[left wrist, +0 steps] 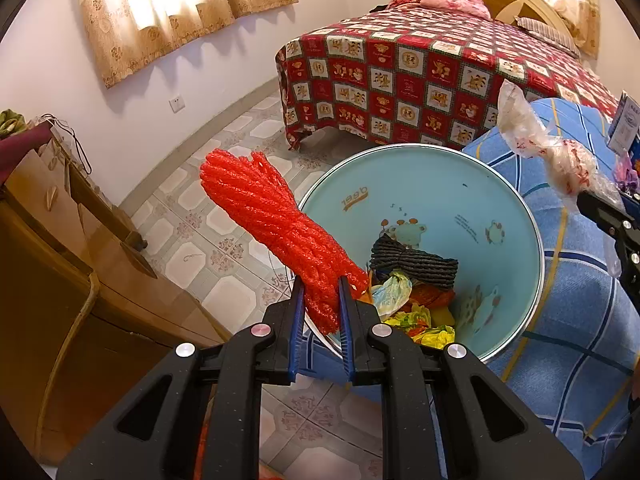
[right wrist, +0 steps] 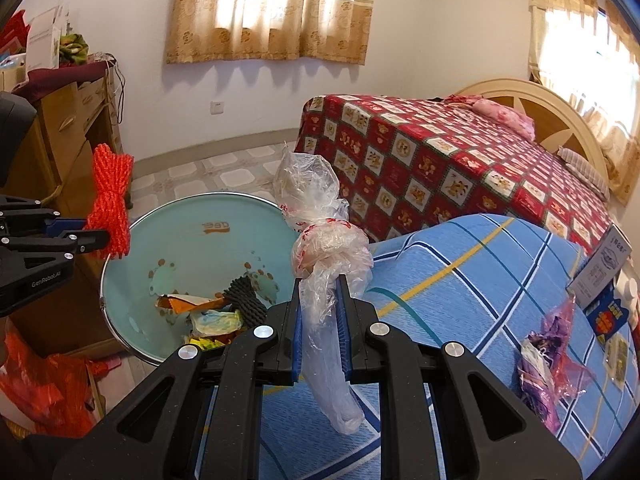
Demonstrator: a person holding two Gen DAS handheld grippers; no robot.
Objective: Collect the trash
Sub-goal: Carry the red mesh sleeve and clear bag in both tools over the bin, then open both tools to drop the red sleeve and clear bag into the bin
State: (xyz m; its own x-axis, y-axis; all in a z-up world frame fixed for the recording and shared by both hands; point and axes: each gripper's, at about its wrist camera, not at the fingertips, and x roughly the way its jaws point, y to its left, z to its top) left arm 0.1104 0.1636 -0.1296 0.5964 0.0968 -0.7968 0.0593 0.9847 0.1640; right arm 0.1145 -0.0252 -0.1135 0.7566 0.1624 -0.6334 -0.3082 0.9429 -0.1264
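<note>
A light blue bin (left wrist: 432, 184) (right wrist: 188, 236) stands on the floor beside a blue checked bedspread (left wrist: 576, 304) (right wrist: 480, 264); crumpled wrappers and a dark netted bundle (left wrist: 412, 264) (right wrist: 246, 294) lie in it. My left gripper (left wrist: 320, 300) (right wrist: 94, 238) is shut on a red foam net bundle (left wrist: 272, 224) (right wrist: 110, 208), held at the bin's near left rim. My right gripper (right wrist: 320, 308) is shut on a twisted clear plastic bag (right wrist: 320, 232) (left wrist: 540, 140), held above the bedspread at the bin's right side.
A purple and pink wrapper (right wrist: 540, 368) and small boxes (right wrist: 604, 276) lie on the blue bedspread. A bed with a red checked cover (left wrist: 420, 76) (right wrist: 440, 160) stands behind. A wooden cabinet (left wrist: 60, 280) is at the left, a red bag (right wrist: 44, 392) by it.
</note>
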